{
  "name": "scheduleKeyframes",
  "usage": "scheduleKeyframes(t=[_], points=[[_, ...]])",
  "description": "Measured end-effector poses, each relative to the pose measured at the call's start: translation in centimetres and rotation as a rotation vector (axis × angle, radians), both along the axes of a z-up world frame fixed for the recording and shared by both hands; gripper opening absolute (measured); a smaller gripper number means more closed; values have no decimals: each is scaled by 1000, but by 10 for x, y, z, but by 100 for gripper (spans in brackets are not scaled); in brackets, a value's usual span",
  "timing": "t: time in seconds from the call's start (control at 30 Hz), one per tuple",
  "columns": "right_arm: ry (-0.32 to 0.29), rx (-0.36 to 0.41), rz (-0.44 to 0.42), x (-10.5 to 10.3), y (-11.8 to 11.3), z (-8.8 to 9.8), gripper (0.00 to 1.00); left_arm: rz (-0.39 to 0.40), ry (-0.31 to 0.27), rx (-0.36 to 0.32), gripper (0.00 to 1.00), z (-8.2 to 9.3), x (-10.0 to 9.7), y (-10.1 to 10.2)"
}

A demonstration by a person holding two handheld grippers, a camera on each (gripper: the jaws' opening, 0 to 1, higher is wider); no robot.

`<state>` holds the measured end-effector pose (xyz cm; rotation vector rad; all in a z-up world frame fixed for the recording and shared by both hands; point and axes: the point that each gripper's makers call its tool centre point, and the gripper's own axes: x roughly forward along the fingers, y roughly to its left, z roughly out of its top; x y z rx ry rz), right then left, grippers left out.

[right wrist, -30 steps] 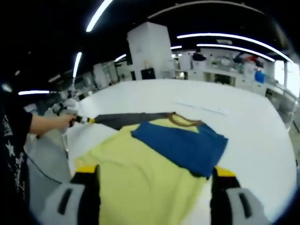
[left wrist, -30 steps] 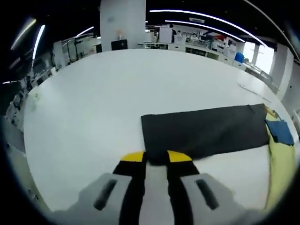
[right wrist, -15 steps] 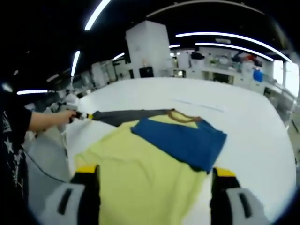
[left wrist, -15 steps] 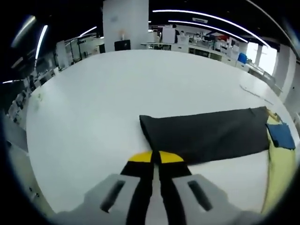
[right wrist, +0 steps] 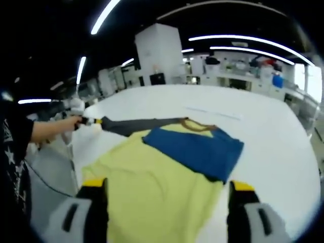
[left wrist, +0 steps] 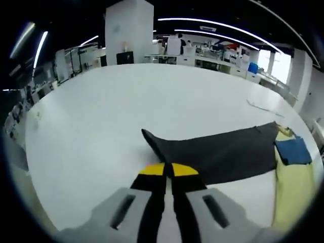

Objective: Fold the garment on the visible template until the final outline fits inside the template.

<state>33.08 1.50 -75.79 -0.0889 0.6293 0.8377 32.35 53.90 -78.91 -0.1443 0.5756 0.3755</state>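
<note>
Pinching dark sleeve (left wrist: 217, 154): left tongs (left wrist: 168, 171); no writing legible.

Grey claw (left wrist: 168, 172) with black, yellow-tipped jaws; black star-printed sleeve (right wrist: 12, 147).

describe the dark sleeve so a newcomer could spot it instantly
On the big white table lies a yellow garment with one blue sleeve folded over it. The dark sleeve is the long charcoal strip stretched out flat, its far end pinched by the left gripper.

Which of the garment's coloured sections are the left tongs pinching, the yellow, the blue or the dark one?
The dark sleeve: the left tongs are shut on its edge. The blue panel and yellow body lie free.
</note>
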Motion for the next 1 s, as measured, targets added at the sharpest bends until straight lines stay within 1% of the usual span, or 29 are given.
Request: scheduleKeyframes(t=[0.03, 0.07, 0.2, 0.37, 0.4, 0.5, 0.6, 0.7, 0.77, 0.8, 0.87, 1.0], points=[[2, 2, -4, 0, -1, 0, 99, -6, -9, -1, 0, 3, 2, -1], [2, 2, -5, 0, -1, 0, 99, -9, -25, -12, 0, 7, 4, -14], [2, 2, -6, -2, -3, 0, 99, -29, -28, -7, 0, 12, 9, -24], [2, 0, -6, -6, -5, 0, 99, -79, -45, 2, 0, 20, 19, -40], [1, 1, -6, -7, -5, 0, 99, -92, -50, 3, 0, 24, 22, -42], [4, 4, -5, -9, -4, 0, 99, -114, -70, -5, 0, 32, 29, -52], [2, 8, -2, -10, -3, 0, 99, -118, -90, -18, 0, 39, 36, -61], [-5, 10, 6, -14, -2, 1, 99, -131, -113, -29, 0, 45, 44, -69], [-4, 6, 9, -15, -1, -1, 99, -141, -117, -32, 0, 47, 47, -75], [-2, 5, 9, -16, -1, -2, 99, -146, -124, -31, 0, 51, 49, -83], [1, 7, 9, -18, 0, -2, 99, -154, -140, -36, 0, 55, 53, -92], [3, 18, 4, -21, 4, 0, 99, -182, -153, -42, 0, 60, 58, -111]])
